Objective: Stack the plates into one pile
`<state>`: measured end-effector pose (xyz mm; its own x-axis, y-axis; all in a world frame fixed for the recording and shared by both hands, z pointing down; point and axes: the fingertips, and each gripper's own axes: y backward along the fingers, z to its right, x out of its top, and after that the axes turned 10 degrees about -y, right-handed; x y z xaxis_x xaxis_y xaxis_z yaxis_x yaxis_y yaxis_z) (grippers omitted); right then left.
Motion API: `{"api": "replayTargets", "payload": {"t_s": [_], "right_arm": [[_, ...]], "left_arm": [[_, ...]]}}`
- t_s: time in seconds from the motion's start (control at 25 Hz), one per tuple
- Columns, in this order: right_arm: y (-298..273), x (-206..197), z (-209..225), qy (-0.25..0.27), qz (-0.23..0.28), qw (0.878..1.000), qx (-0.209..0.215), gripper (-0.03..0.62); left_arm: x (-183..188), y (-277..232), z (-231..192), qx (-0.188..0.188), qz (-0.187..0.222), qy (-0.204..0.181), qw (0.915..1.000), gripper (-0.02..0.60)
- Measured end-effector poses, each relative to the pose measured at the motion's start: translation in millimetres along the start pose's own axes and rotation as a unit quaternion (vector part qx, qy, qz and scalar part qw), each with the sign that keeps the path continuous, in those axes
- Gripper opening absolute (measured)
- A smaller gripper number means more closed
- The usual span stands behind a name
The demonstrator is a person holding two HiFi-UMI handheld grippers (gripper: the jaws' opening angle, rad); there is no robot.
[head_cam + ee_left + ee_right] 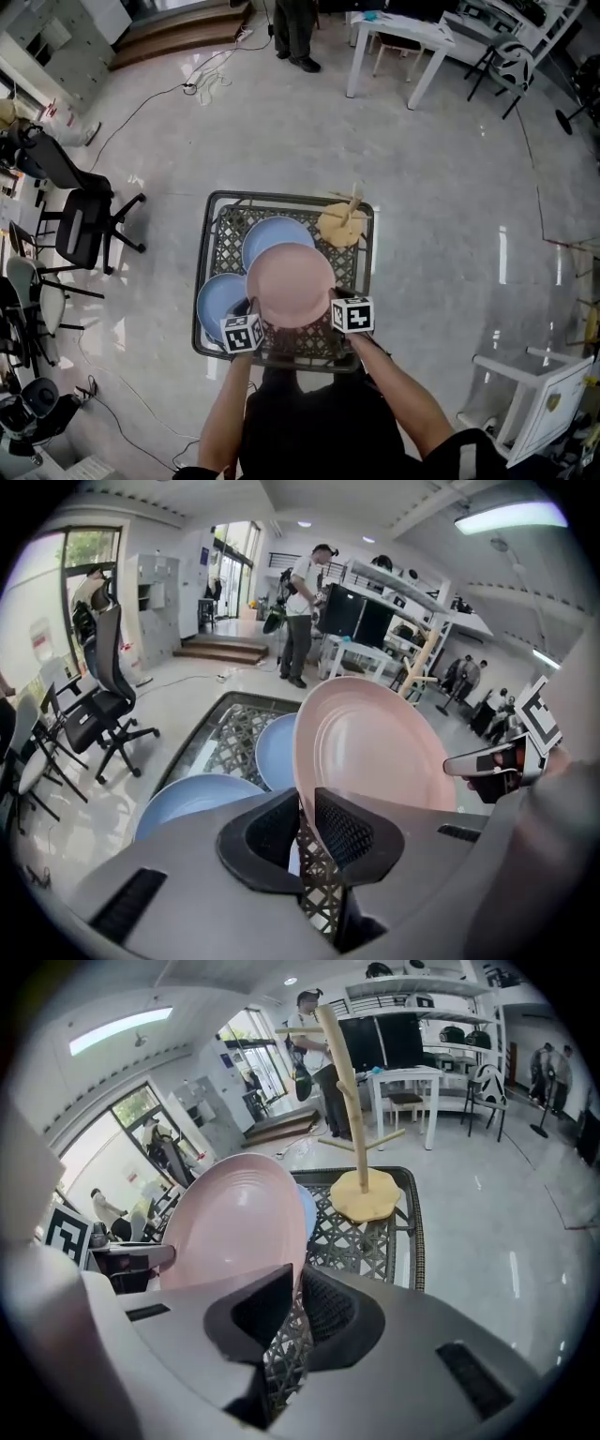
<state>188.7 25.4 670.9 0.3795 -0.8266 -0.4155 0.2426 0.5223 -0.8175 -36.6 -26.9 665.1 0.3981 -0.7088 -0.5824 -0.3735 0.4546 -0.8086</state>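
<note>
Head view takes in a glossy, pale floor (450, 178) with cables trailing over it. At its middle is a rectangular table (210, 246) of dark metal with an open lattice top and a raised rim. Beyond the table stand a white desk (398, 36) and a person (294, 33), and to the table's left is a black office chair (82, 225). On the table lie 2 round, smooth plates: a far blue plate (272, 239) toward its back and a near blue plate (216, 300) at its near left corner. A pale wooden stand (343, 223) with a flat wavy base sits at the table's far right corner. A round pink plate (291, 284), ringed with shallow ridges, is held above the table's near half and covers part of both blue ones in this view. The left gripper (251, 307) is clamped on its near-left rim and the right gripper (331, 298) on its near-right rim. Left gripper view alone shows black ribbed pads pinching the thin rim, with the plate tilted up on edge. Right gripper view alone shows the stand's upright pole and its pegs.
</note>
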Motion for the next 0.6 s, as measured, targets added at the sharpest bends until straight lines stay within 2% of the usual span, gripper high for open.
{"api": "replayTargets", "payload": {"t_s": [0.36, 0.6], "right_arm": [[-53, 13, -17, -0.055, 0.008, 0.997, -0.047, 0.034], [-83, 17, -15, -0.075, 0.002, 0.995, -0.067, 0.034]], "left_arm": [[28, -52, -55, -0.037, -0.023, -0.056, 0.9975, 0.063], [32, -87, -72, -0.057, -0.042, -0.065, 0.9953, 0.063]]}}
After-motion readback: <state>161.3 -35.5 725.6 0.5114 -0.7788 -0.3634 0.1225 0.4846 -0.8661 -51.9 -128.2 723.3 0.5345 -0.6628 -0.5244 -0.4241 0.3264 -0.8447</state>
